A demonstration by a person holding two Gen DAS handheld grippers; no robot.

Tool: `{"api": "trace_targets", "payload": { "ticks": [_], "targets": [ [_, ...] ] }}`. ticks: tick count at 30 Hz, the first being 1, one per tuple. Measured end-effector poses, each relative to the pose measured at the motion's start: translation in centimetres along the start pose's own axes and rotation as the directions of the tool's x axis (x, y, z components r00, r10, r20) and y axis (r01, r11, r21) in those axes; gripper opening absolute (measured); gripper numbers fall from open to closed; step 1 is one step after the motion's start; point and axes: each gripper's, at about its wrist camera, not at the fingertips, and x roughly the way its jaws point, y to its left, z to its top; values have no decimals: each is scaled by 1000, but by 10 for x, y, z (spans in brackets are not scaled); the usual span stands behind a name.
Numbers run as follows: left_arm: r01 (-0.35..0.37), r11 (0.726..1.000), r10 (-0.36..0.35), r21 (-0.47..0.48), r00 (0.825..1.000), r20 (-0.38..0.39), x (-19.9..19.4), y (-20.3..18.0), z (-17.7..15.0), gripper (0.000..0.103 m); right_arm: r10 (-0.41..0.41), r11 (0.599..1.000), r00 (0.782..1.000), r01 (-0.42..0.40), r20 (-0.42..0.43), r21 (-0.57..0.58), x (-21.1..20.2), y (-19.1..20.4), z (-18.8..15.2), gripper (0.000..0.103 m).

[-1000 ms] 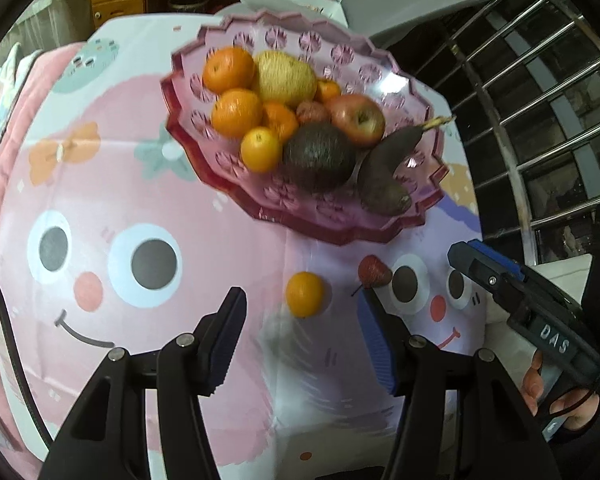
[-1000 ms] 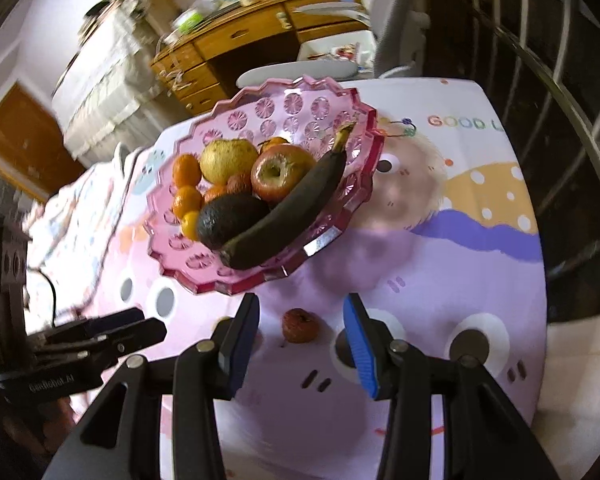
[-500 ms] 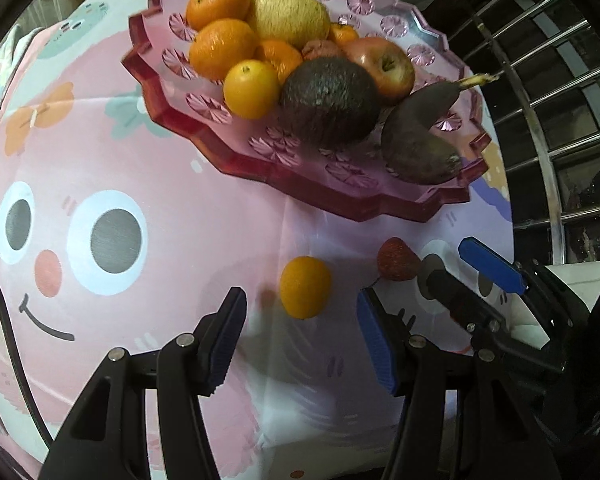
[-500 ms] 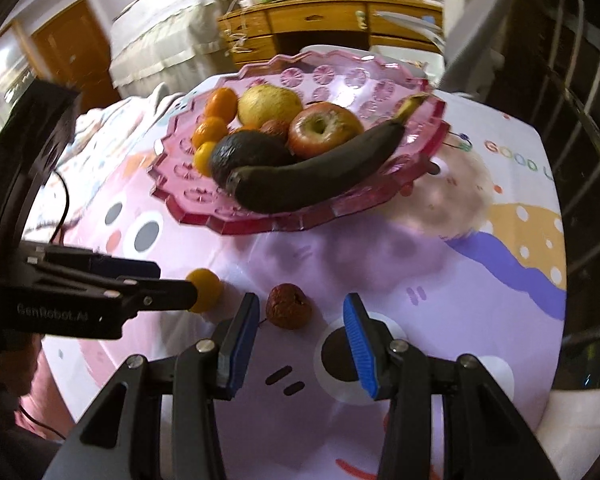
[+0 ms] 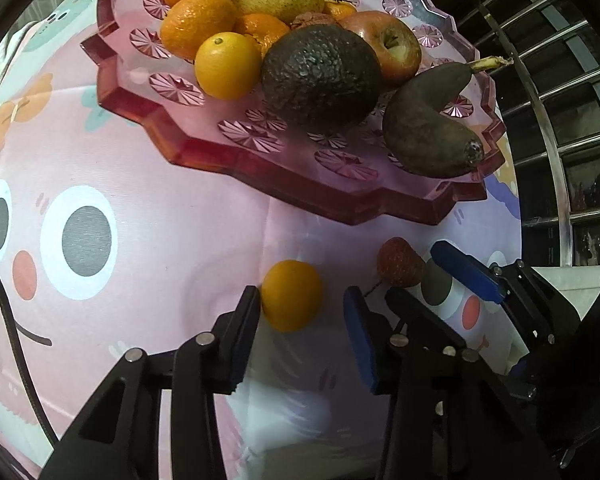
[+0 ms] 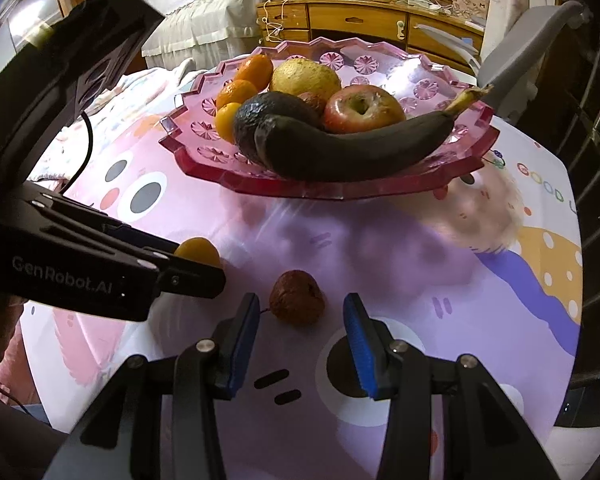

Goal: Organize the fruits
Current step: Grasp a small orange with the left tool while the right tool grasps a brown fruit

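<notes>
Fruits left on the desk: a small orange [image 5: 291, 295] between the closing left tongs [image 5: 300, 330], one pad touching, the other still clear, and a lychee [image 6: 297, 297] between the open right tongs [image 6: 300, 344]; squeeze each gently and centred, then lift to the pink tray [image 5: 260, 168]. Compared with a second ago, both tongs have dropped closer and the left jaws have narrowed.

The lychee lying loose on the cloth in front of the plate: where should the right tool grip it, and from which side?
Grip the lychee across its round middle, coming down from above with one pad on either side. It sits alone on the tablecloth, its thin stem pointing toward the left pad, and the right tool already straddles it, not yet touching.
</notes>
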Motion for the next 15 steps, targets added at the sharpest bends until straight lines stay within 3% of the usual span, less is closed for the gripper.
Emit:
{"api": "trace_targets", "payload": {
  "ticks": [5, 10, 15],
  "targets": [
    [-16, 1000, 16, 10, 1000, -9, 7, -7, 3, 39, 7, 1000, 1000, -7, 0, -26, 4, 2, 0, 43],
    [-22, 1000, 22, 7, 1000, -2, 7, -5, 5, 29, 5, 999, 1000, -5, -11, -42, 9, 5, -1, 35],
    [-17, 1000, 17, 16, 1000, -1, 7, -5, 7, 28, -20, 998, 1000, 19, -18, -51, 12, 9, 0, 32]
  ]
}}
